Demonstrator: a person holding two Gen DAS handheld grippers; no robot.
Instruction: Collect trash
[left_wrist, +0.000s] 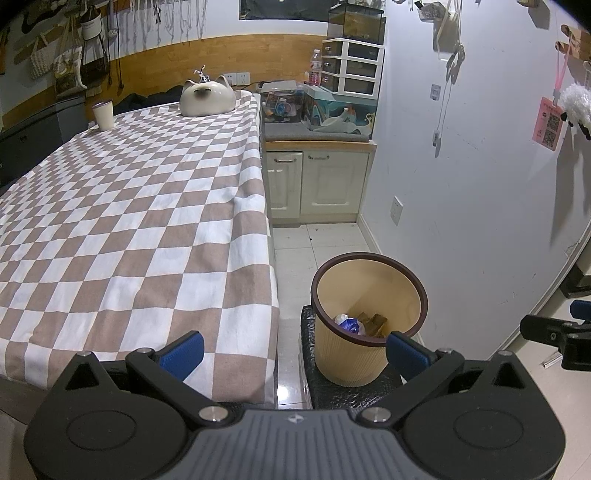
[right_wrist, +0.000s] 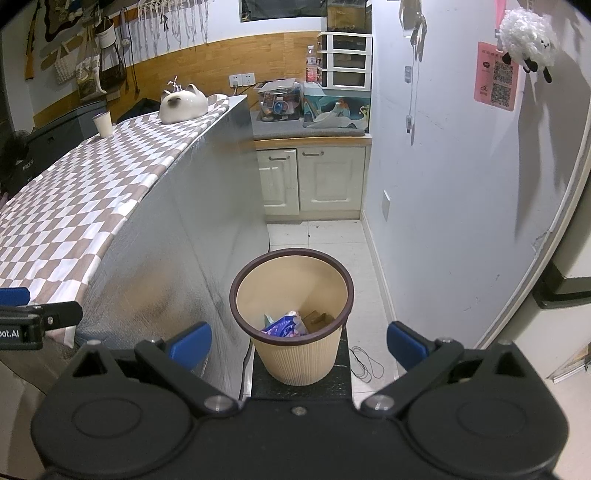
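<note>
A beige trash bin with a dark brown rim (left_wrist: 369, 354) (right_wrist: 299, 354) stands on a black block on the floor beside the table. Inside it lie a blue wrapper (left_wrist: 347, 325) (right_wrist: 282, 326) and brown cardboard pieces (left_wrist: 373, 323) (right_wrist: 319, 319). My left gripper (left_wrist: 295, 352) is open and empty, over the table's near corner, left of the bin. My right gripper (right_wrist: 299, 345) is open and empty, held above the bin's near side. The right gripper also shows at the right edge of the left wrist view (left_wrist: 561, 332).
The table with a brown-and-white checked cloth (left_wrist: 129, 221) (right_wrist: 74, 195) carries a white cup (left_wrist: 103, 115) (right_wrist: 102, 124) and a cat-shaped ceramic piece (left_wrist: 207, 96) (right_wrist: 183, 105). A cream cabinet (left_wrist: 317, 181) (right_wrist: 314, 177) with clutter stands behind. A white wall (left_wrist: 461, 184) lies right.
</note>
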